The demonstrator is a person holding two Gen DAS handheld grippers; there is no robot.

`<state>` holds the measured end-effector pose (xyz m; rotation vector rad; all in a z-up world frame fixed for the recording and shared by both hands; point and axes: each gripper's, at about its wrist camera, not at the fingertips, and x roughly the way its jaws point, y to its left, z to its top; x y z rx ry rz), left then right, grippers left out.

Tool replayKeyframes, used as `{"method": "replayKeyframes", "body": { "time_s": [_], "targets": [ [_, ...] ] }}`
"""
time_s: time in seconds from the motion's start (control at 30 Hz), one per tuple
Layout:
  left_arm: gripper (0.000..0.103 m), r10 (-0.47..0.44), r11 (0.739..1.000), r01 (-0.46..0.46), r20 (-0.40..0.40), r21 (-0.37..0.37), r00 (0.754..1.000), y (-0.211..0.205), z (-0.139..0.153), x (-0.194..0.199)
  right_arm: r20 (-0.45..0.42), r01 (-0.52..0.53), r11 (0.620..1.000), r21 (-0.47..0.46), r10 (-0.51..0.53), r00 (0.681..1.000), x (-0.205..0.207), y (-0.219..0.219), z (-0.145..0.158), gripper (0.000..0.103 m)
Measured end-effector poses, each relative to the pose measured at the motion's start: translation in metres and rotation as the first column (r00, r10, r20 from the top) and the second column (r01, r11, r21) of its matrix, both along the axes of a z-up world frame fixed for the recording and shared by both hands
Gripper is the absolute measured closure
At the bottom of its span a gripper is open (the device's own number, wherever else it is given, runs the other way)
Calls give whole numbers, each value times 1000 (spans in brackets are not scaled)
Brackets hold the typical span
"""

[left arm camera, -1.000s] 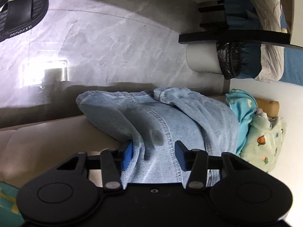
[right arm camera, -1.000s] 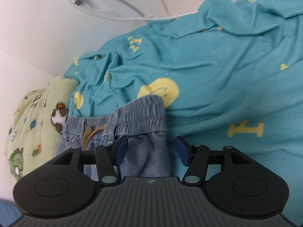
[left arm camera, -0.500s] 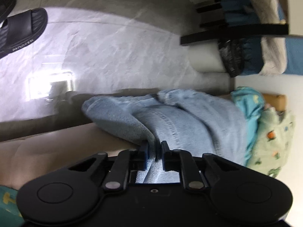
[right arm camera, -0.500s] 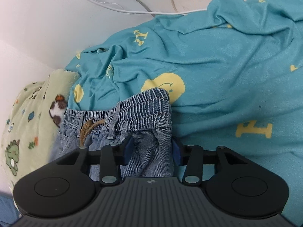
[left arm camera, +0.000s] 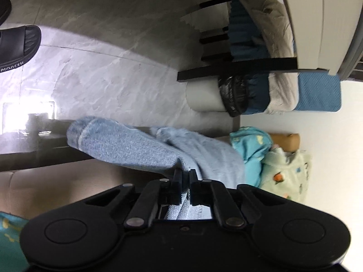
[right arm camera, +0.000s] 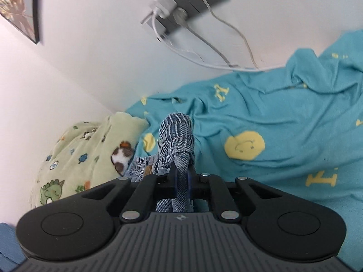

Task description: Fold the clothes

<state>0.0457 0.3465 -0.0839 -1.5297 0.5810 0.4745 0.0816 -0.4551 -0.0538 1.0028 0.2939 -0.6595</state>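
A pair of light blue jeans [left arm camera: 145, 147] stretches from my left gripper [left arm camera: 185, 176] toward the bed edge, its two legs hanging forward. That gripper is shut on a fold of the denim near a seam. In the right wrist view the elastic waistband of the jeans [right arm camera: 178, 133] stands bunched upward, lifted off the teal sheet [right arm camera: 272, 117]. My right gripper [right arm camera: 181, 170] is shut on the denim just below the waistband. A brown drawstring shows to the left of the fingers.
A pale green blanket with animal prints [right arm camera: 84, 149] lies at the left by the wall. A wall socket with white cables [right arm camera: 181, 6] hangs above the sheet. On the grey floor are a black slipper [left arm camera: 15, 49], a white bin [left arm camera: 206, 95] and a dark chair frame [left arm camera: 236, 68].
Both grippers went from open around the denim to shut on it. The right one has since lifted the waistband up off the sheet; the left one has raised its fold.
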Motion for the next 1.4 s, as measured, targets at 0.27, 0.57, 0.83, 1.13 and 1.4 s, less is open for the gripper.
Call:
{"method": "replayKeyframes", "body": {
  "time_s": [0.27,0.57,0.83,1.13,1.4],
  "targets": [
    [99,-49,996,47,32,78,998,11,46,76,-36,-64,996,-62,61,997,89,3,30,95],
    [101,-128,963,134,-38,232,991,23,39,216,-108,-131,972,-197,111,988,246,21,49,95],
    [101,-209,922,237,-122,306,970,27,-5,322,-213,-216,925,-313,153,965,358,46,2,95],
    [97,-304,902,334,-145,276,942,32,-59,351,-357,-337,848,-409,191,914,400,56,-58,92],
    [62,-290,933,289,-26,215,957,32,-54,288,-388,-509,766,-391,365,846,373,70,-38,53]
  ]
}}
